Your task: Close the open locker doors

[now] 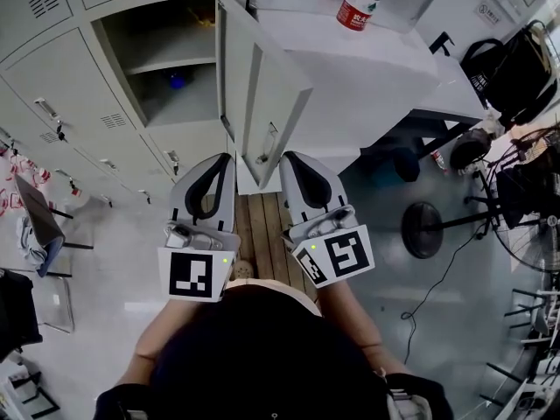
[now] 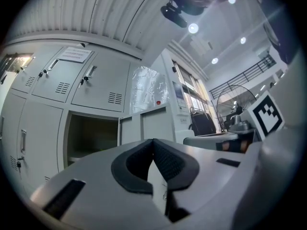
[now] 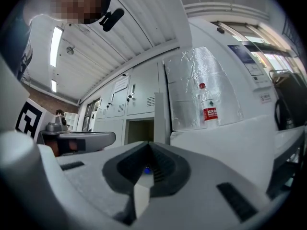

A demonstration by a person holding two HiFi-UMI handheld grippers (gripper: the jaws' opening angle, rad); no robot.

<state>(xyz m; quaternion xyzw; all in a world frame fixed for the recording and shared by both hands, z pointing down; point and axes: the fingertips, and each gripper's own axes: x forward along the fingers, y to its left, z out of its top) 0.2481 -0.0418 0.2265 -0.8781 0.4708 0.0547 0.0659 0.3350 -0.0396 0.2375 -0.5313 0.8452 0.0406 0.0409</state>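
A grey locker bank fills the upper left of the head view. One compartment [image 1: 171, 59] stands open, with a shelf inside and a small blue thing at its back. Its door [image 1: 262, 103] swings out toward me, handle near its lower edge. My left gripper [image 1: 223, 158] and right gripper [image 1: 289, 156] are side by side just below the door's bottom edge, both shut and empty. In the left gripper view the open compartment [image 2: 91, 138] and the door [image 2: 144, 126] lie ahead of the left gripper [image 2: 153, 141]. The right gripper [image 3: 147, 143] faces the door's edge [image 3: 159, 119].
A white cabinet [image 1: 367, 68] stands right of the door with a water bottle [image 1: 360, 3] on top. Black bags [image 1: 512, 64], a round stool base [image 1: 424, 230] and a floor fan [image 1: 534, 173] crowd the right. A chair [image 1: 39, 221] is at left. A wooden slat platform [image 1: 262, 226] lies underfoot.
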